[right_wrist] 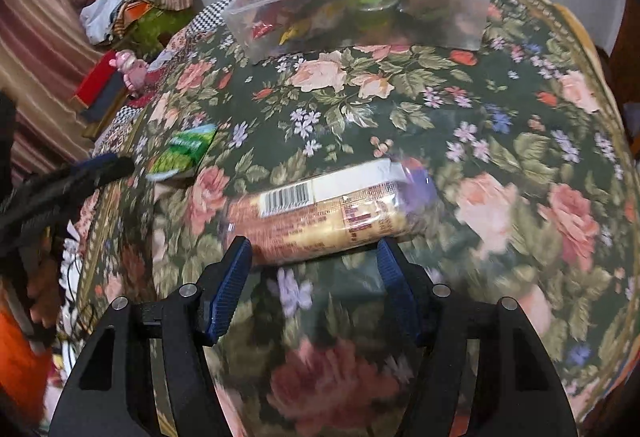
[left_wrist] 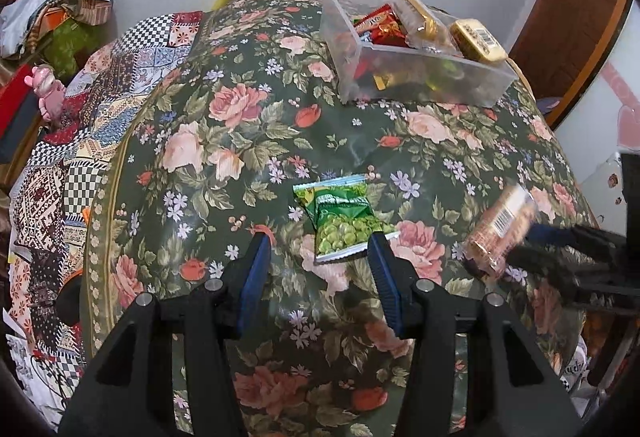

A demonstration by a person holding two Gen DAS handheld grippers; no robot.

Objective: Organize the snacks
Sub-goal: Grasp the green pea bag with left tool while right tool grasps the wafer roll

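Note:
A green pea snack packet (left_wrist: 344,221) lies flat on the floral table, just ahead of my open left gripper (left_wrist: 320,245); its near corner is beside the right fingertip. It also shows in the right wrist view (right_wrist: 182,153). A long biscuit roll (right_wrist: 320,209) with a barcode lies crosswise in front of my open right gripper (right_wrist: 314,249), its near side at the fingertips. It also shows in the left wrist view (left_wrist: 500,233), blurred, with the right gripper (left_wrist: 536,245) by it. A clear plastic box (left_wrist: 424,77) holding several snacks stands at the table's far side.
The clear box also shows in the right wrist view (right_wrist: 360,17), piled with gold-wrapped packs. The floral tablecloth (left_wrist: 224,141) covers a round table. Left of it lie a patchwork cloth (left_wrist: 80,125), a pink toy (left_wrist: 50,89) and a heap of clothes (left_wrist: 60,13).

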